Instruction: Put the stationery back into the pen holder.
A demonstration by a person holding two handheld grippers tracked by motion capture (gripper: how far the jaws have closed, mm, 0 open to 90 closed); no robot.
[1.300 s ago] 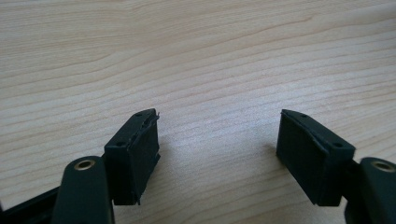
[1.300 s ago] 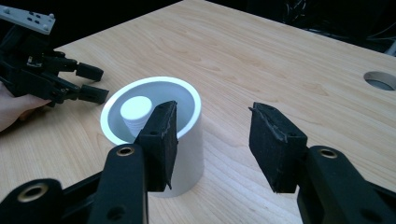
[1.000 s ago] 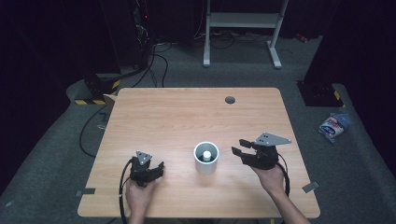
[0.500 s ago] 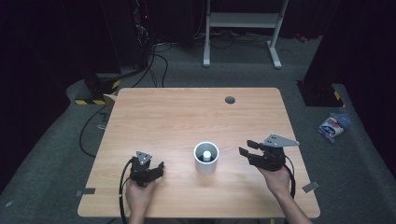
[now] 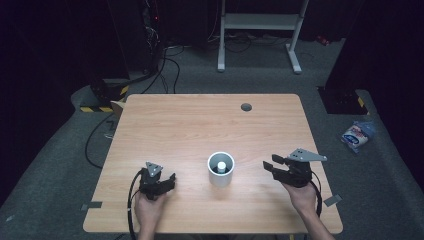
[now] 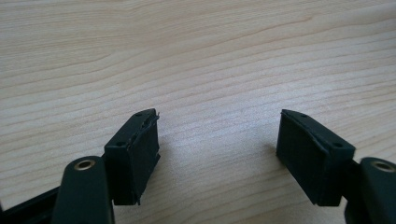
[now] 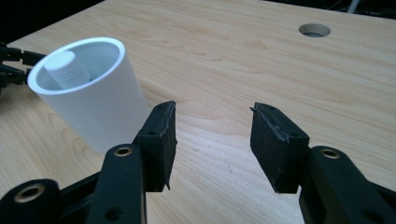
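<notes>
**Cup between my two grippers**

I see the white cup upright near the table's front edge, a small white threaded piece standing inside it. My left gripper rests near its left, jaws apart. My right gripper sits farther off at the right, jaws parted and empty, pointing toward the cup.

A white cylindrical cup is set upright near the front middle of the wooden table. A small white ribbed, threaded cylinder is seen leaning inside it.
</notes>
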